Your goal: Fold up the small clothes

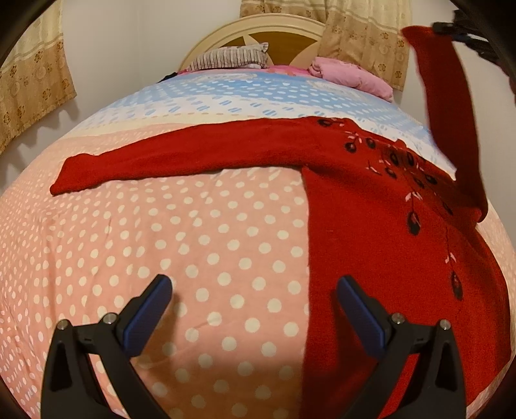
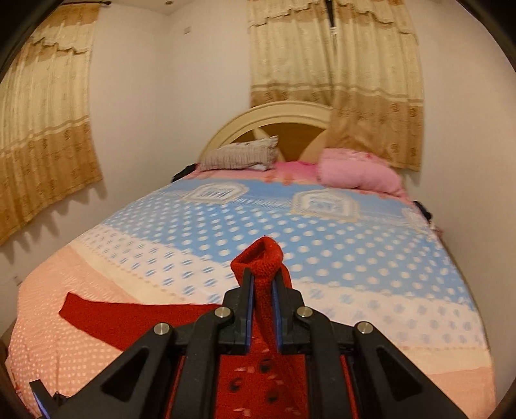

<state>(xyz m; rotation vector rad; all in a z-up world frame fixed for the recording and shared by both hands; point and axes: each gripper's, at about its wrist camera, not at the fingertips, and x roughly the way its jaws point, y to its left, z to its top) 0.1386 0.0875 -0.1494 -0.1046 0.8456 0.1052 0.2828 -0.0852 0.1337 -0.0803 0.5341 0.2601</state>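
A red knit sweater (image 1: 371,232) with dark flower embroidery lies spread on the bed. Its left sleeve (image 1: 167,158) stretches out flat toward the left. Its right sleeve (image 1: 451,122) is lifted high in the air, and my right gripper (image 2: 262,280) is shut on that sleeve's cuff (image 2: 262,258), which sticks out past the fingertips. My right gripper (image 1: 451,29) also shows at the top right of the left wrist view. My left gripper (image 1: 254,287) hovers open over the polka-dot sheet, just left of the sweater's body, with nothing between its fingers.
The bed (image 2: 354,258) carries a pink and blue polka-dot sheet. A striped pillow (image 2: 238,154) and a pink bundle (image 2: 358,174) lie by the headboard (image 2: 283,116). Curtains (image 2: 338,64) hang behind, and walls close in on both sides.
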